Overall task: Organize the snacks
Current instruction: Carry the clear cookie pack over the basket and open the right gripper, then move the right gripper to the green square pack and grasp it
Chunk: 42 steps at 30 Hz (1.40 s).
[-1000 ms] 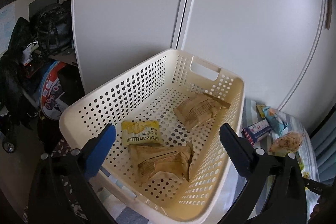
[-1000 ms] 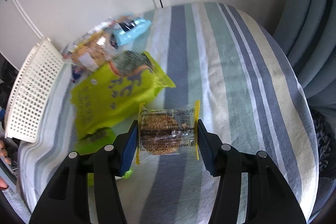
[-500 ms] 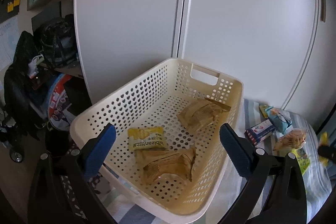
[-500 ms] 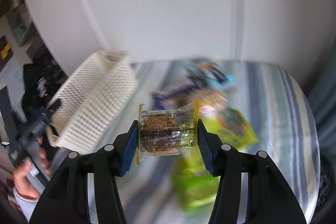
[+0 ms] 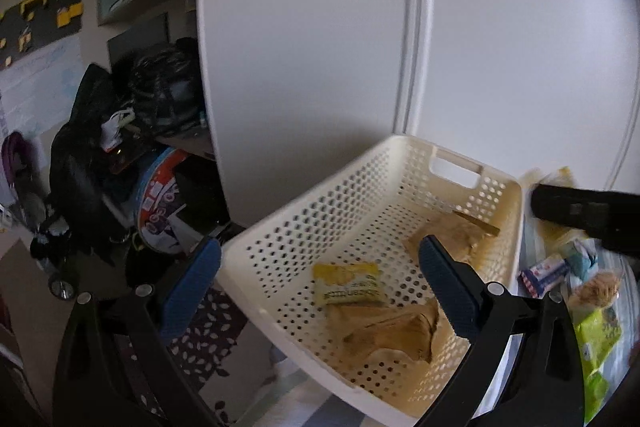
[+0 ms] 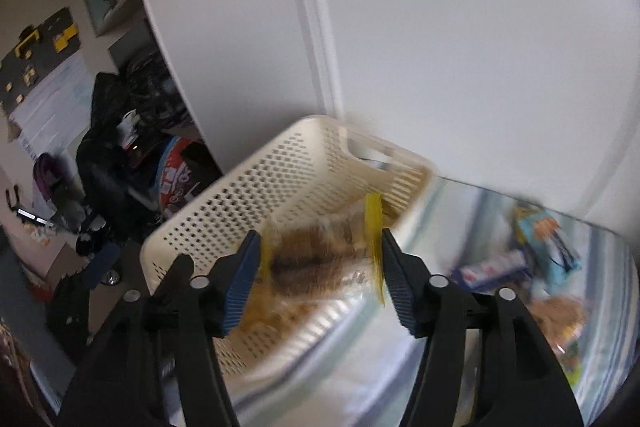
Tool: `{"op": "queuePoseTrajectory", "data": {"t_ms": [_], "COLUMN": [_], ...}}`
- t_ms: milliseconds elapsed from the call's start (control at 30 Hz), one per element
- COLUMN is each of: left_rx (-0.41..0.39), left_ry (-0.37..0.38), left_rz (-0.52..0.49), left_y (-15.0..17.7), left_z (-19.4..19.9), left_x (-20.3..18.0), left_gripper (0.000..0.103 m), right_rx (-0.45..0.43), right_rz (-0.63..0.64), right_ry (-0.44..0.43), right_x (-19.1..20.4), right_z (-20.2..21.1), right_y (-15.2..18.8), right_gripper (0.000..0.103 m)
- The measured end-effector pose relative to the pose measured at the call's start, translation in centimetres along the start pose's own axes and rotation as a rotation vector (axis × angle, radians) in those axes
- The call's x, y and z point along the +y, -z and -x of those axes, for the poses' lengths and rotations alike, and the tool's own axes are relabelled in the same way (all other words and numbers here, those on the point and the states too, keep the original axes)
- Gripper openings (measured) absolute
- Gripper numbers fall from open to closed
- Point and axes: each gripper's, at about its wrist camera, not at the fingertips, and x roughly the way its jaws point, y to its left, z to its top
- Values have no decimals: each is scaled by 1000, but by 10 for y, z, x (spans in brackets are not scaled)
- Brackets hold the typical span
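Note:
A cream perforated basket (image 5: 320, 223) holds a yellow packet (image 5: 347, 285) and two brown wrappers (image 5: 390, 331). My left gripper (image 5: 320, 291) is open and straddles the basket's near left wall, one finger outside and one inside. In the right wrist view, my right gripper (image 6: 320, 267) is shut on a clear snack packet with yellow ends (image 6: 316, 259), blurred, and holds it over the near rim of the basket (image 6: 280, 183). One of its black fingers (image 5: 576, 211) reaches in past the basket's right rim in the left wrist view.
Loose snacks lie on the striped cloth right of the basket: a blue pack (image 6: 548, 239), a small box (image 6: 492, 267), a cracker bag (image 5: 596, 291) and a green bag (image 5: 596, 339). White cupboard doors (image 5: 500, 67) stand behind. Dark bags (image 5: 120, 131) crowd the far left.
My right gripper has carried the snack packet from the striped cloth up and left to the basket. The left gripper has shifted left along the basket and stayed open.

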Motion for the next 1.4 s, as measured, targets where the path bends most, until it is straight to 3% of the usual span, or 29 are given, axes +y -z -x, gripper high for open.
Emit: {"op": "queuePoseTrajectory", "data": {"t_ms": [100,433,933,1400], "left_rx": [-8,-22,-40,-29], "left_ry": [-26,-49,50,210], "left_rz": [38,89,-11,-115], "left_y": [-4,-8,-1,12], "left_z": [0,2,14,29], "left_x": [13,29,-7,-51], "left_gripper": [100,100,100,100], "right_rx": [4,-14,-51,32], "right_rz": [17,-13,-132,-263], "right_ry": [-9,34,175,268], "right_x": [15,7,-86,-169], "right_z": [-21,-24,44,79], "right_y": [-7,-1,23,92], "right_gripper": [83,97,98,98]}}
